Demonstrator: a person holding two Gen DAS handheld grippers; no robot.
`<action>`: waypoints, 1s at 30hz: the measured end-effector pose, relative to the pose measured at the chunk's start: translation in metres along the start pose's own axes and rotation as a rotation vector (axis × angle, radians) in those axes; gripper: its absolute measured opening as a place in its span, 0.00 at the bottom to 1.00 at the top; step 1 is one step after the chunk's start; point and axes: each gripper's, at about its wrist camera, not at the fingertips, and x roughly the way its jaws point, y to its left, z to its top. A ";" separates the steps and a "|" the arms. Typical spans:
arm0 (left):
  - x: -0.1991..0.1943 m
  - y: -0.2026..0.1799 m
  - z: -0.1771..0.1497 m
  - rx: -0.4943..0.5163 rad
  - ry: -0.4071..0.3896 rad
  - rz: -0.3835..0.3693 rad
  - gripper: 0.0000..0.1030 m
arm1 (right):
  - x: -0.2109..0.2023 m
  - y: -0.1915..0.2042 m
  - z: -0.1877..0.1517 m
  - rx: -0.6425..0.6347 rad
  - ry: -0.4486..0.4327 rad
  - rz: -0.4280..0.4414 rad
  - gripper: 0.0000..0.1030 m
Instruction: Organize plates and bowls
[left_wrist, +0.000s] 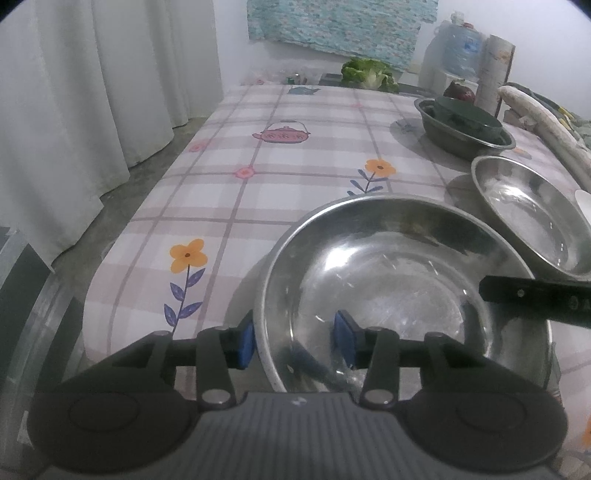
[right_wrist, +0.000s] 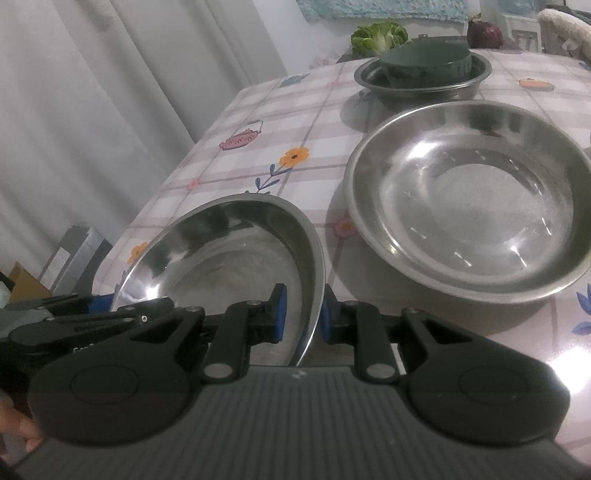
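A wide steel bowl (left_wrist: 388, 288) (right_wrist: 229, 258) is tilted near the table's front edge. My left gripper (left_wrist: 293, 341) straddles its near left rim; the outer blue pad is at the rim and the inner one stands off the wall, so it is open. My right gripper (right_wrist: 303, 317) is shut on the bowl's right rim. A second steel bowl (left_wrist: 532, 210) (right_wrist: 469, 199) rests flat to the right. Farther back, a dark green bowl (left_wrist: 465, 114) (right_wrist: 424, 62) sits inside a steel basin (left_wrist: 443, 138) (right_wrist: 369, 79).
The flowered tablecloth (left_wrist: 258, 192) drops off at the left towards white curtains (left_wrist: 92, 110). A cabbage (left_wrist: 365, 72), a red onion (right_wrist: 484, 33) and a long white radish (left_wrist: 535, 122) lie at the back and right. A person's fingers (right_wrist: 18, 432) show at the lower left.
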 end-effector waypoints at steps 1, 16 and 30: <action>-0.001 0.000 0.000 -0.002 -0.001 0.002 0.43 | -0.001 0.000 0.000 -0.002 -0.002 0.001 0.18; -0.015 0.001 0.002 -0.001 -0.033 0.017 0.43 | -0.010 0.007 0.000 -0.025 -0.024 0.015 0.18; -0.025 0.001 0.004 0.003 -0.057 0.021 0.43 | -0.014 0.009 0.002 -0.029 -0.042 0.020 0.18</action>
